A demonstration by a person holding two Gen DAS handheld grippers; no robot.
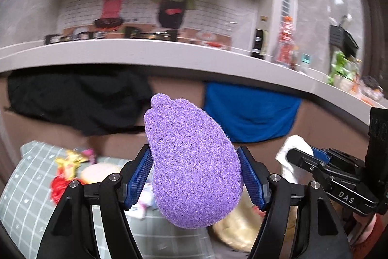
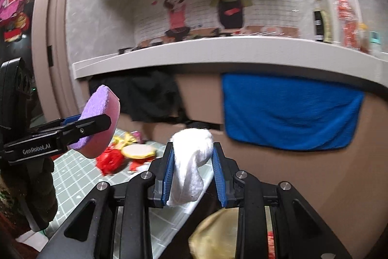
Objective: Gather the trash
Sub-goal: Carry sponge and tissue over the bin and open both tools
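A purple egg-shaped sponge (image 1: 194,166) with a pink underside fills the middle of the left wrist view, and my left gripper (image 1: 195,176) is shut on it, blue pads pressed against both sides. From the right wrist view the same sponge (image 2: 100,123) shows at the left, held in the left gripper (image 2: 97,124). My right gripper (image 2: 194,169) is shut on a crumpled white tissue wad (image 2: 191,162). That tissue (image 1: 291,152) and the right gripper (image 1: 299,155) also appear at the right of the left wrist view. Both grippers are raised above the green checked tablecloth (image 2: 72,176).
Red, yellow and pink wrappers (image 2: 121,154) lie on the tablecloth beside a round cream piece (image 2: 138,151). A gold bag (image 2: 213,234) sits below the right gripper. Behind runs a white countertop (image 1: 169,55) with a blue towel (image 1: 249,113) and black cloth (image 1: 72,98) hanging under it.
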